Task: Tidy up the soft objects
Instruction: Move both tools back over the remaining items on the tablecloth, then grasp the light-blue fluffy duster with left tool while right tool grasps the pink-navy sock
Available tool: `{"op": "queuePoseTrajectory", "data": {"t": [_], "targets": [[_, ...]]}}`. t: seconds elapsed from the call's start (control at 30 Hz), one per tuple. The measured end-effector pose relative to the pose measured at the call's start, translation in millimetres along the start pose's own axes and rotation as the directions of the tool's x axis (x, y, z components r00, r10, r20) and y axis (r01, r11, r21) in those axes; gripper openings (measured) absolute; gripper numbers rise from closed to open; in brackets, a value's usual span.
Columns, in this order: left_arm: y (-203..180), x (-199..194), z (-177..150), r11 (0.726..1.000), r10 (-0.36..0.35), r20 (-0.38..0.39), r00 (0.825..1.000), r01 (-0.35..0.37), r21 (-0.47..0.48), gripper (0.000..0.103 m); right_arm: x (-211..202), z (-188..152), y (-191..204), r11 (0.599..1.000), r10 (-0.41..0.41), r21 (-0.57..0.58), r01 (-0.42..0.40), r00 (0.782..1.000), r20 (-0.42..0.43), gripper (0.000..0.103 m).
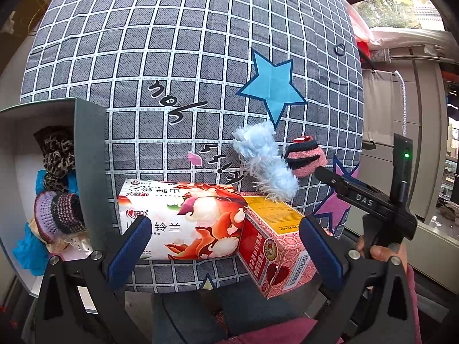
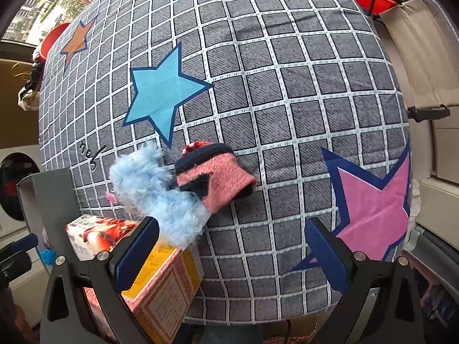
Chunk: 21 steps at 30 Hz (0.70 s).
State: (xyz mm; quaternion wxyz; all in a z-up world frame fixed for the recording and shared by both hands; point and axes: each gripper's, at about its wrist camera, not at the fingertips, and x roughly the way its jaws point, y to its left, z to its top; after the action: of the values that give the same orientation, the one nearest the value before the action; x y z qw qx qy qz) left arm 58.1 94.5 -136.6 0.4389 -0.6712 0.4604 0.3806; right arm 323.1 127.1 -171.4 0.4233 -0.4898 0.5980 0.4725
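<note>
Socks left on the bedsheet: fluffy blue sock and pink striped sock are light and squishy, so we'd pinch each mid-body with the right gripper, both it and the left gripper gaping wide and holding nothing.

We record a matt woven cloth cover on the bed. The blue sock is shaggy fleece; the pink-striped sock fuzzy knit. The tissue pack is glossy plastic film, the box smooth printed card.

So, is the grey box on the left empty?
No. The box holds several soft items, such as a leopard-print cloth and a knitted piece.
</note>
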Motion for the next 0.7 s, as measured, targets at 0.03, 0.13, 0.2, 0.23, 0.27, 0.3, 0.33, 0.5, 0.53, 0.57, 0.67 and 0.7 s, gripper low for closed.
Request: {"op": "queuePoseTrajectory", "data": {"t": [0.03,0.13,0.2,0.23,0.27,0.3,0.33,0.5,0.53,0.57,0.67,0.7], "targets": [[-3.4,4.3,2.8,1.000,0.007,-0.016,1.000,-0.008,-0.005,0.103,8.1,4.6,2.4,1.000,-0.001,-0.009,0.001,1.000,0.001,0.102],[-13.5,18.5,14.6,0.999,0.036,-0.053,0.998,-0.037,-0.012,0.103,28.3,15.7,9.3,0.999,-0.001,-0.041,0.001,1.000,-0.003,0.102],[-21.9,29.8,23.5,0.998,0.062,-0.074,0.995,-0.063,-0.006,0.103,36.9,20.1,13.7,0.998,0.001,-0.069,-0.001,1.000,-0.003,0.102],[-25.8,35.5,27.9,0.997,0.075,-0.085,0.994,-0.075,-0.001,0.103,41.6,21.1,15.0,0.996,-0.004,-0.086,0.003,1.000,-0.008,0.102],[-29.0,41.8,32.6,0.996,0.088,-0.097,0.991,-0.089,0.003,0.103,44.8,21.3,15.8,0.995,-0.009,-0.101,0.008,1.000,-0.012,0.097],[-32.1,48.6,37.6,0.995,0.099,-0.111,0.989,-0.099,0.006,0.102,47.5,20.4,15.7,0.993,-0.004,-0.120,0.002,1.000,-0.019,0.088],[-34.9,54.5,41.6,0.995,0.104,-0.124,0.987,-0.104,0.007,0.102,49.6,19.1,13.8,0.992,0.008,-0.129,-0.012,1.000,-0.030,0.054],[-48.9,91.6,59.6,0.994,0.107,-0.216,0.970,-0.105,0.019,0.102,38.4,15.2,-18.2,0.988,0.126,-0.091,-0.128,0.992,-0.028,0.032],[-52.3,99.7,62.7,0.994,0.107,-0.237,0.966,-0.103,0.031,0.102,32.8,15.1,-28.2,0.986,0.151,-0.075,-0.152,0.988,-0.016,0.032],[-55.8,107.8,66.0,0.993,0.118,-0.249,0.961,-0.110,0.045,0.102,27.9,14.7,-37.4,0.984,0.168,-0.061,-0.168,0.986,-0.005,0.032],[-64.6,128.2,73.3,0.992,0.120,-0.286,0.951,-0.103,0.073,0.099,13.4,11.3,-59.9,0.980,0.196,-0.035,-0.195,0.980,0.027,0.032],[-67.4,135.0,75.0,0.992,0.115,-0.304,0.946,-0.095,0.080,0.098,10.3,8.7,-66.6,0.980,0.200,-0.029,-0.199,0.979,0.035,0.032]]}}
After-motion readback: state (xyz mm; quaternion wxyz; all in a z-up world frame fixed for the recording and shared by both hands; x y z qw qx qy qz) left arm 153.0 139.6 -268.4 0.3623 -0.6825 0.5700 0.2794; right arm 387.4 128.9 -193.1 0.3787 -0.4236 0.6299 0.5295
